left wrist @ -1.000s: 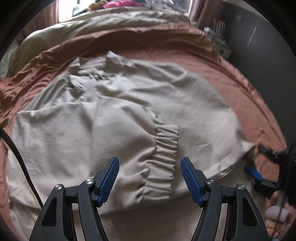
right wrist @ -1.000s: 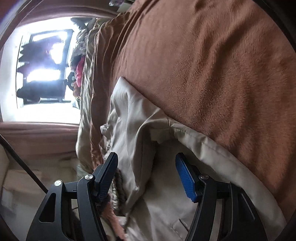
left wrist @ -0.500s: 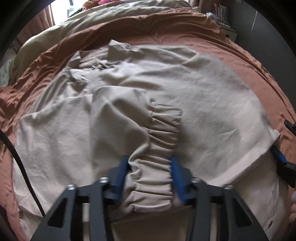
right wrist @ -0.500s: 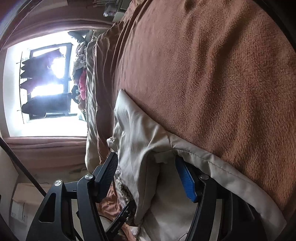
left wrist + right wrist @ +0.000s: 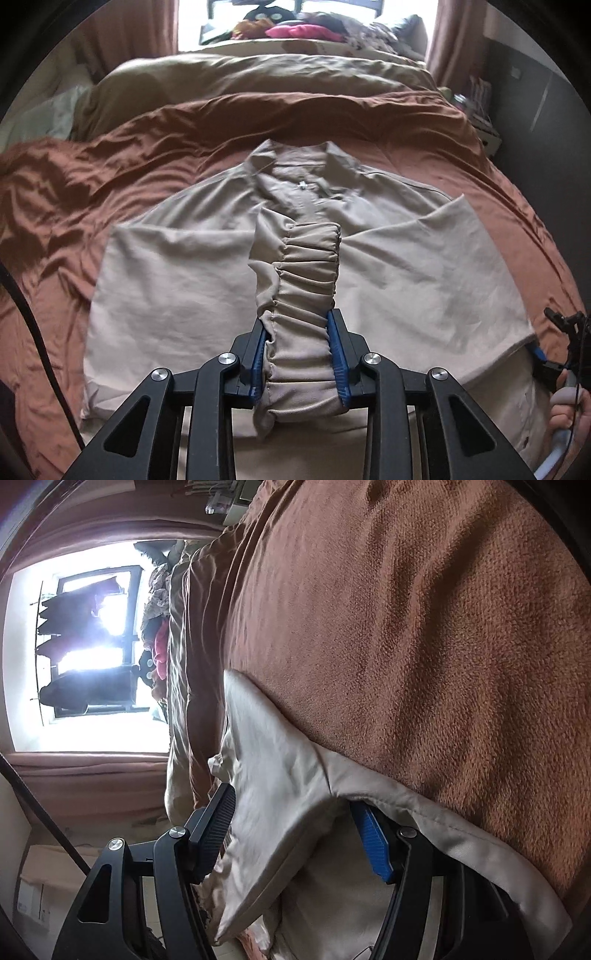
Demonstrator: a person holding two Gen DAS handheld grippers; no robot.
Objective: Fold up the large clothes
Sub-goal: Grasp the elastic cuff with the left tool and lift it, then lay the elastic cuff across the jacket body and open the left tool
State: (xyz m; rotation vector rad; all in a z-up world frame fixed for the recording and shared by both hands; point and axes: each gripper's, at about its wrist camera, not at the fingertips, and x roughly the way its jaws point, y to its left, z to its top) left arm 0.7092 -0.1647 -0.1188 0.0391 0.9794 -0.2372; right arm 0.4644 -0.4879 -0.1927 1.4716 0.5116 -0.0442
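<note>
A beige jacket (image 5: 177, 280) lies spread on the brown bed cover (image 5: 92, 177), collar at the far end. One sleeve is folded across its front. My left gripper (image 5: 297, 319) has its jaws closing on the gathered elastic cuff (image 5: 310, 266) of that sleeve; the blue pads press both sides, and the cuff is lifted off the jacket. My right gripper (image 5: 291, 801) stands wide at the jacket's right hem, loose jacket cloth (image 5: 280, 760) between its fingers, one blue pad tucked under the hem fold. In the left wrist view the right gripper (image 5: 554, 347) sits at the jacket's right corner.
A beige duvet (image 5: 258, 74) is bunched at the far end of the bed below a sill with heaped clothes (image 5: 295, 29). A black cable (image 5: 33, 332) runs down the left. A hand (image 5: 565, 410) shows at the lower right. The bright window (image 5: 85, 646) glares in the right wrist view.
My left gripper went from open around the cuff to closed on it, then lifted and carried it toward the jacket's middle. The right gripper has stayed at the hem with the same gap.
</note>
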